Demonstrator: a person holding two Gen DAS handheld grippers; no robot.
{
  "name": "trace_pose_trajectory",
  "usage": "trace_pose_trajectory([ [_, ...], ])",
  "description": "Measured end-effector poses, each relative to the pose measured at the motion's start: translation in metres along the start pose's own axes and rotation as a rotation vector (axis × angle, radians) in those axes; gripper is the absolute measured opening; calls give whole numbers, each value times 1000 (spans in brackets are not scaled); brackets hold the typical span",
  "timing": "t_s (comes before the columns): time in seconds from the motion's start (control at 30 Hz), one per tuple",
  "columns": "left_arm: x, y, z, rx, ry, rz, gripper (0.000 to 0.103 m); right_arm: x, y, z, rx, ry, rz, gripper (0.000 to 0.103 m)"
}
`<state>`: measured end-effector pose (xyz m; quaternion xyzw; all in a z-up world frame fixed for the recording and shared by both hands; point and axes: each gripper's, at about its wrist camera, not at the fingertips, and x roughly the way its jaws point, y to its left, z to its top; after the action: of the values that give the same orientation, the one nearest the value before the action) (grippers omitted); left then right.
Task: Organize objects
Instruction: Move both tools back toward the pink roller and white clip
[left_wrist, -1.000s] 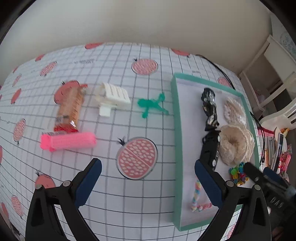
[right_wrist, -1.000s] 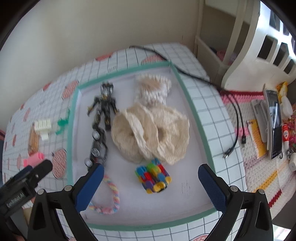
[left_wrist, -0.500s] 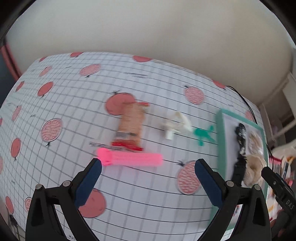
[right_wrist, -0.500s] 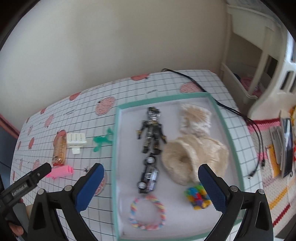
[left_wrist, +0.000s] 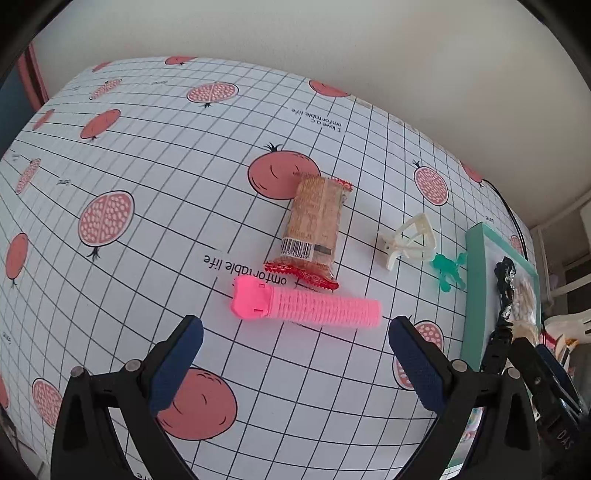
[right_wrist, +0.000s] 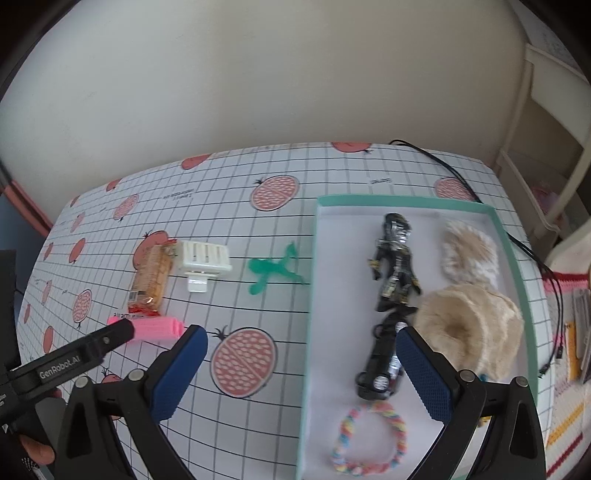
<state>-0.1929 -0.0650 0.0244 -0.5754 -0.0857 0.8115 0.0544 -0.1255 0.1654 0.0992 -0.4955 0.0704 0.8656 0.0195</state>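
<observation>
**Pink hair roller looks like the next grab, and it should be an easy one**

The left tongs (left_wrist: 295, 354) hang spread wide and empty right over the pink hair roller (left_wrist: 306, 303), which lies flat on the surface (left_wrist: 155, 177) with its long axis running sideways between the two pads. The snack bar in its wrapper (left_wrist: 314, 229) touches it at the far side, red crimped end right against the roller, so a sloppy close could drag that along too.

My guess on handling: the roller is light, hollow plastic with a mesh or velcro-type sleeve, so it grips well and won't slip, but squeeze too hard and the tube probably flexes. I'd take it across the middle of the ribbed part, not the smooth solid cap at the left end (that bit looks slicker). That means turning the tongs, since right now the pads line up with its ends instead of its sides.

The right tongs (right_wrist: 303, 373) are also spread and holding nothing, hovering at the teal tray (right_wrist: 312, 295), where a black robot figure (right_wrist: 395, 258), toy car (right_wrist: 380, 363), furry pieces and a braided bracelet (right_wrist: 369, 439) already sit. The white clip (right_wrist: 203, 258) and green figure (right_wrist: 273, 271) wait outside it.
</observation>
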Motion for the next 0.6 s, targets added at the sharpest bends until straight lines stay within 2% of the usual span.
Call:
trace_pose_trajectory([
  [0.33, 20, -1, -2, 50, 55, -18, 100, 22, 21, 11, -53, 21, 12, 103],
  [0.47, 23, 5, -1, 7, 77, -27, 100, 31, 28, 18, -69, 31, 37, 103],
  [0.6, 20, 10, 0, -44, 65, -34, 100, 38, 34, 23, -87, 37, 54, 103],
])
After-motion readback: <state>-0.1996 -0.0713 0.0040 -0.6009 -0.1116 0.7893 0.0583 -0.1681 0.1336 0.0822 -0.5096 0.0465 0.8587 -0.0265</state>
